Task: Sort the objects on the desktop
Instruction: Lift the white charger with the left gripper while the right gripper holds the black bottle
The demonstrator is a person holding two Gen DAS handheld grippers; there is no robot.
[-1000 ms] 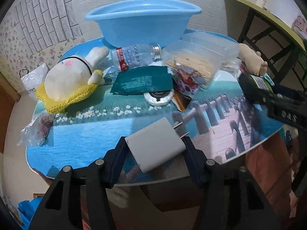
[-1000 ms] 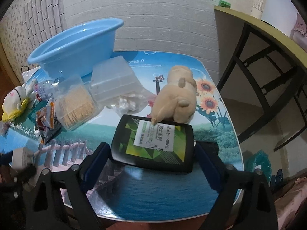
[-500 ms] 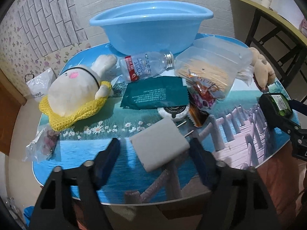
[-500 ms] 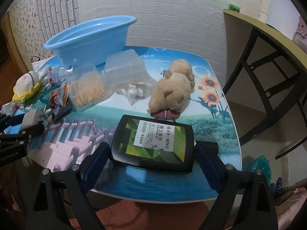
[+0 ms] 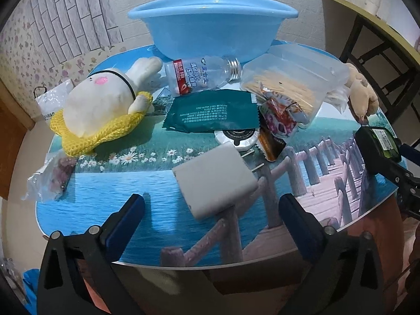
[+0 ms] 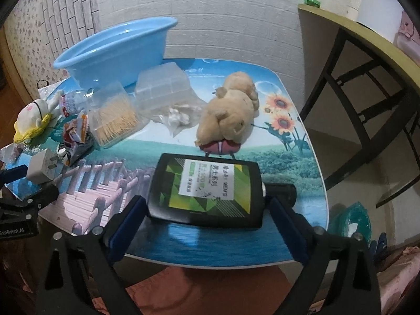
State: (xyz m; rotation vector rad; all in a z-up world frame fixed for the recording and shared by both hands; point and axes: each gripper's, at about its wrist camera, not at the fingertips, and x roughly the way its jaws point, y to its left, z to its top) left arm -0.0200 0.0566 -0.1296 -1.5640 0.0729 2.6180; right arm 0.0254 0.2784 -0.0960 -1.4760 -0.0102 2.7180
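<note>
A white wall charger lies flat on the picture-print table, between the fingers of my left gripper. Those jaws are opening and stand wide, with clear gaps on both sides. A flat black bottle with a green label rests near the table's front edge between the fingers of my right gripper. These jaws are opening too, and a thin gap shows at the cap side. A blue basin stands at the back.
Behind the charger lie a white plush rabbit in yellow netting, a clear plastic bottle, a green packet, snack packets and clear boxes. A tan plush sits behind the black bottle. A dark-framed desk stands right.
The left jaws spread apart and let go of the charger, which now lies on the table. The right jaws eased slightly off the black bottle, which settled flat.
</note>
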